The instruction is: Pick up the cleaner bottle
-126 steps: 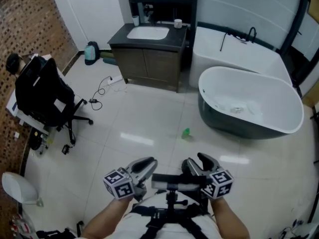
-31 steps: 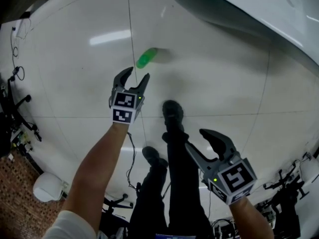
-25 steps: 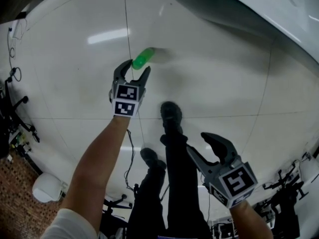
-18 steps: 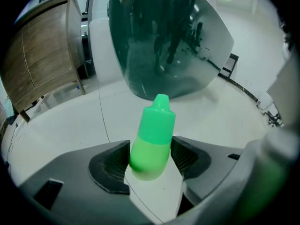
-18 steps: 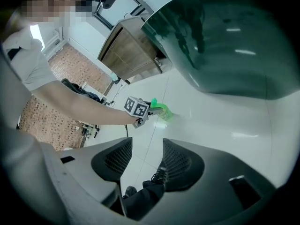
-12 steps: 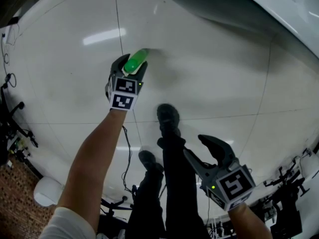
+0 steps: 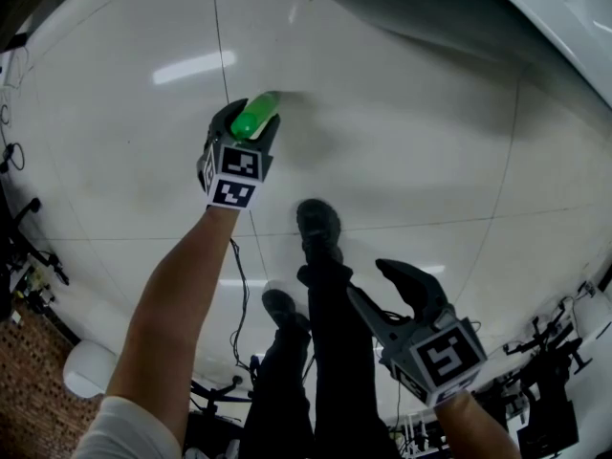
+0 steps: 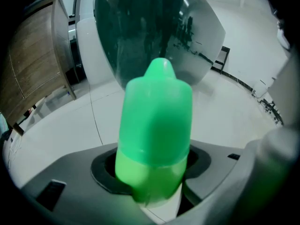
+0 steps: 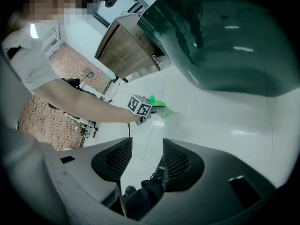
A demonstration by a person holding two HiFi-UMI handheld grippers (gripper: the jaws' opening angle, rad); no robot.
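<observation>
Nearest us, our right gripper [image 7: 375, 283] hangs beside our legs [image 7: 320, 352] with its fingers apart, holding nothing. Farther out, our left gripper [image 7: 245, 130] has its fingers closed on the green bottle [image 7: 254, 116], cap pointing away. Whether the bottle touches the white floor [image 7: 411, 170] we cannot tell. The dark bathtub [image 7: 430, 17] lies beyond.

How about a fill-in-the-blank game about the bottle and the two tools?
1. The left tool is shut on a ____ bottle.
2. The right tool has its jaws apart and holds ____.
3. The floor is laid with big glossy white ____.

Missing words: green; nothing; tiles.
</observation>
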